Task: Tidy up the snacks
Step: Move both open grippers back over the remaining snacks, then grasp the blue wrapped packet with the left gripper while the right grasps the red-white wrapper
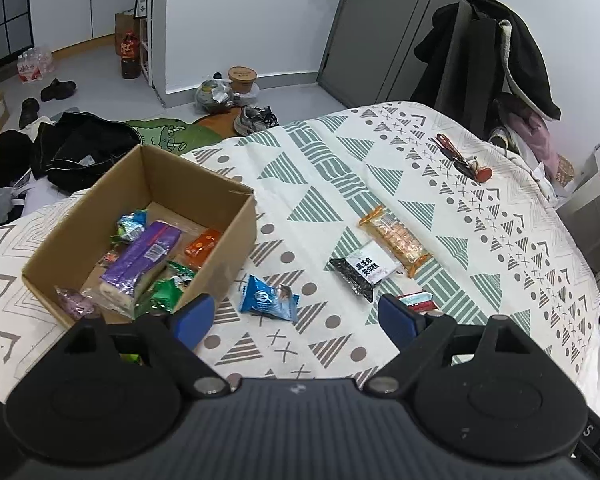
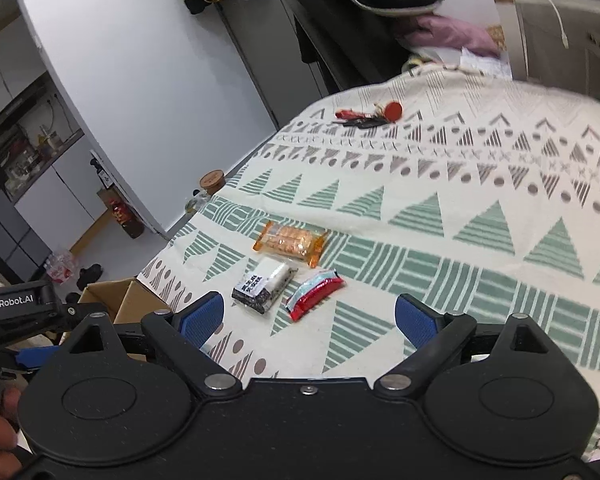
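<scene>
Left wrist view shows the left gripper (image 1: 296, 318) spread wide and empty above the blue packet (image 1: 269, 298) just right of the box (image 1: 220, 236), the right gripper (image 2: 309, 318) likewise agape; risk: crinkly wrapper slipping if pinched by an edge.
</scene>
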### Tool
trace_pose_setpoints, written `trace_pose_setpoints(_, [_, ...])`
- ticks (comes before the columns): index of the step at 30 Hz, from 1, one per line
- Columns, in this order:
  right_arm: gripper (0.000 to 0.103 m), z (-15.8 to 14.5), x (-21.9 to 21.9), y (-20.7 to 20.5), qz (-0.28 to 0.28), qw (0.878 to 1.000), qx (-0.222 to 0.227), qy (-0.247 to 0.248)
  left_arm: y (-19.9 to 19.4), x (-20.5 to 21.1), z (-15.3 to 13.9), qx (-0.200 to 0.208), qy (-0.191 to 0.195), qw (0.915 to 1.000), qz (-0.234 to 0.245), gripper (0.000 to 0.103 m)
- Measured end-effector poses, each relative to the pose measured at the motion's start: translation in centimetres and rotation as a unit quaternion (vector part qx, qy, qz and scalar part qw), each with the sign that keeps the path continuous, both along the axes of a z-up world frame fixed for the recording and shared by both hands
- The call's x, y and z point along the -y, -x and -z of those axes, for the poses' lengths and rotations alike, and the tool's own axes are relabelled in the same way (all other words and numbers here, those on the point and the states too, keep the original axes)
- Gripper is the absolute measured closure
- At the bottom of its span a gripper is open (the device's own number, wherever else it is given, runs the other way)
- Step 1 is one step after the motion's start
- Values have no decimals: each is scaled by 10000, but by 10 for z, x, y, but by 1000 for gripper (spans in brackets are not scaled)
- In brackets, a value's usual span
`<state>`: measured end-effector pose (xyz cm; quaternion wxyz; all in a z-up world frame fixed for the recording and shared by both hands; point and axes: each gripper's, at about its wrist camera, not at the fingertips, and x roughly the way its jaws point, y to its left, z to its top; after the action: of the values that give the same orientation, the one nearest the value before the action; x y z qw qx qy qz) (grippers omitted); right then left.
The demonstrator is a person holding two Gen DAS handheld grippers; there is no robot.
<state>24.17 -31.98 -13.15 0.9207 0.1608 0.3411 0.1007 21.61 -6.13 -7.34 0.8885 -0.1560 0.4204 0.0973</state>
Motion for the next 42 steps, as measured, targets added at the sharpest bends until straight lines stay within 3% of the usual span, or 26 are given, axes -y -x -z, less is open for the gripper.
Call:
trace_pose_setpoints(10, [27, 26, 3, -20, -127, 9980, -16, -621, -20, 5, 35, -119, -182, 9996, -175, 18])
trace_pose_setpoints(27, [44, 68, -16, -73, -65, 9972, -575, -475, -57, 10, 92, -376, -445, 9953, -774, 22])
trace_pose_setpoints(32, [46, 79, -22, -90, -135, 9954, -710, -626, -66, 10, 107, -459, -533, 9935, -890, 23])
trace_pose_setpoints(36, [55, 85, -32, -102, -252, 9947, -761, -649, -70, 14, 118, -479, -719, 9925, -868, 31])
trace_pose_setpoints(42, [59, 97, -38, -113, -229, 9941, -917, -525, -76, 12, 131, -501, -725, 9909, -1021, 44])
